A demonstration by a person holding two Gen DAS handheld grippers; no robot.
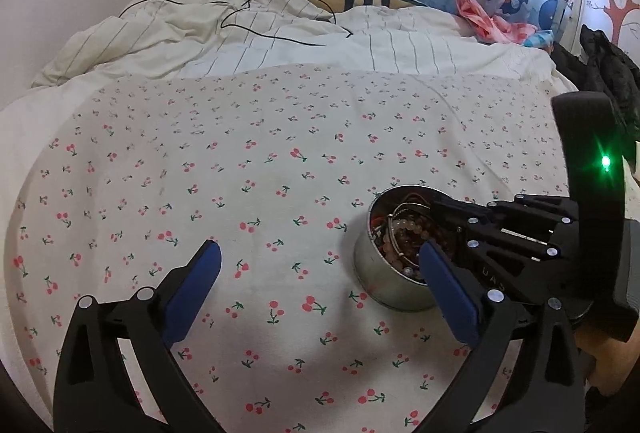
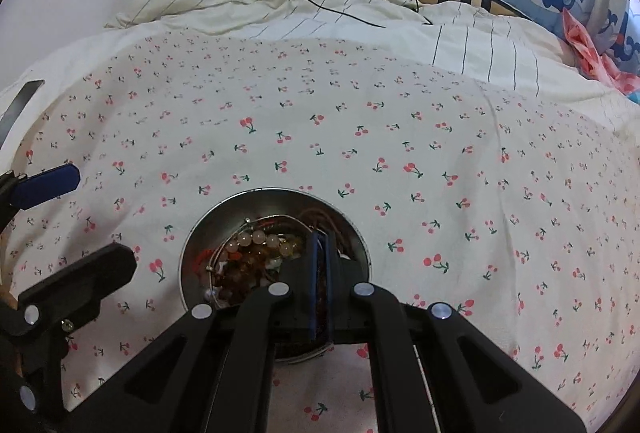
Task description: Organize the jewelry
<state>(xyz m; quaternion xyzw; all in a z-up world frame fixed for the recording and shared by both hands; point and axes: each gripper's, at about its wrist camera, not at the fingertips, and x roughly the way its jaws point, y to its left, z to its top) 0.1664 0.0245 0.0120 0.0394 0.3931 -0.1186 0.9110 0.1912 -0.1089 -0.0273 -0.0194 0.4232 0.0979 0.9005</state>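
Two grippers over one big cherry-print bedspread (image 1: pixel 280 161), and everything happens near its front edge, toward the right side. Striped duvet (image 1: pixel 248 33) is bunched at the far edge with a black cable (image 1: pixel 256 13) lying on it; well apart from the action, so ignore it.

Next size down: the round metal tin (image 1: pixel 366 273) sitting upright on the soft cover, stuffed with jewelry. Inside I can make out a pale bead bracelet (image 2: pixel 260 239), amber-ish beads, thin metal bangles and some red cord, all tangled together.

The right gripper (image 2: pixel 320 289) is dipped into the tin with its blue pads (image 2: pixel 313 273) pressed nearly together; there's something dark and beaded between them, but I can't tell exactly which piece. The left gripper (image 1: pixel 320 293) is spread wide, hanging just left of the tin and touching nothing.

My take on doing this step well: lift slowly and straight up, because that pile looks knotted and one strand will probably drag others along. A tin on a mattress tips easily, so I'd bring the left one in to steady the wall first. If several pieces come up, shake gently over the tin rather than the bed.
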